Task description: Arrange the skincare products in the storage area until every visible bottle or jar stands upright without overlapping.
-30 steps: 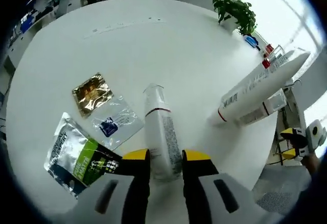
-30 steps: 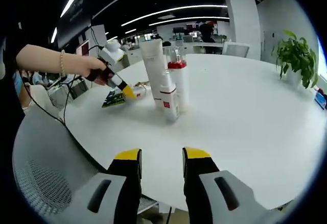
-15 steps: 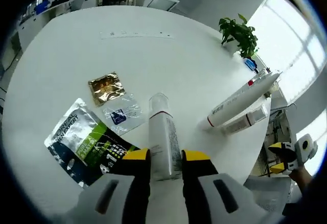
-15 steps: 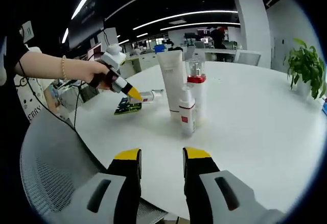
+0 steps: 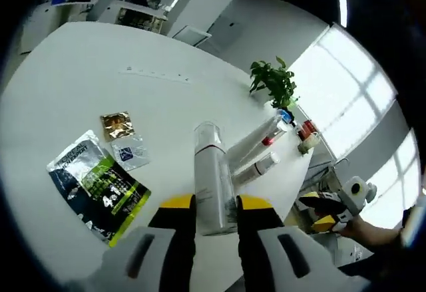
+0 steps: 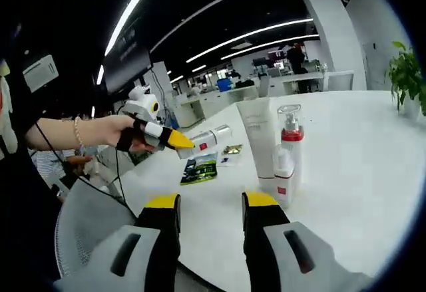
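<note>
My left gripper (image 5: 216,204) is shut on a white bottle (image 5: 210,175) with a red band and a clear cap, held in the air above the white table (image 5: 80,79). In the right gripper view the same bottle (image 6: 205,140) lies roughly level in the left gripper (image 6: 174,140), which a hand holds. A tall white tube (image 6: 257,136), a red-collared pump bottle (image 6: 291,136) and a small white bottle (image 6: 283,182) stand upright together on the table (image 6: 359,146). My right gripper (image 6: 212,205) is open, nothing between its fingers, near the table's edge.
Three sachets lie flat on the table: a green and black one (image 5: 96,185), a clear one (image 5: 131,152) and a gold one (image 5: 116,124). A potted plant (image 5: 273,82) stands at the far edge. A grey mesh chair (image 6: 86,229) is beside the table.
The left gripper has lifted the white bottle off the table and risen well above it. The right gripper has drawn back a little from the standing group.
</note>
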Tool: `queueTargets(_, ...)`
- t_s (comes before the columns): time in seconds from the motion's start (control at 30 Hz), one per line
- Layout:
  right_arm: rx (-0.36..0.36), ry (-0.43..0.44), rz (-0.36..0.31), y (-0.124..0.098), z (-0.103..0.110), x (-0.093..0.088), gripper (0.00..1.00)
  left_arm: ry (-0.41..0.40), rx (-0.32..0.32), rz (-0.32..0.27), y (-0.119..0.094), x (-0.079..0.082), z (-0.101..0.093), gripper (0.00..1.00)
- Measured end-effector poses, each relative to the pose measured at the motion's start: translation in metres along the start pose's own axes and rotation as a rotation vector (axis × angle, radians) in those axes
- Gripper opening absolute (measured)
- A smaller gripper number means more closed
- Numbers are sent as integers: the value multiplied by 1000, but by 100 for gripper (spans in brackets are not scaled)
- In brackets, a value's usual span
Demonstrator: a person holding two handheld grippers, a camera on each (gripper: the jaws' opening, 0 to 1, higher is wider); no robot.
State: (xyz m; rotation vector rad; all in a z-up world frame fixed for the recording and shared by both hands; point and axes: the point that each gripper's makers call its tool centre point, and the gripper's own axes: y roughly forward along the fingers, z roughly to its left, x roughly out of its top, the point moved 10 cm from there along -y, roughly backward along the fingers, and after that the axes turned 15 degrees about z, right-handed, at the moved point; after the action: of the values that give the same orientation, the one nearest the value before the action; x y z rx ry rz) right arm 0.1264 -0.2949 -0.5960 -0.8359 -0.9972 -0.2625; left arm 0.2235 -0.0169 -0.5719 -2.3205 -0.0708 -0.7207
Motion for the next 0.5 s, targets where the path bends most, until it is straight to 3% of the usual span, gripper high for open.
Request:
queueTargets(0.2, 79, 28, -67, 1, 14, 26, 41, 105, -140, -108, -15, 0, -31, 17)
queueTargets(0.4, 203, 72, -228, -5, 29, 64, 49, 151, -278, -189, -29, 0, -52, 17)
queueTargets(0.5, 301, 74, -269, -9, 33, 74, 48, 131, -430, -242, -38, 2, -64, 17)
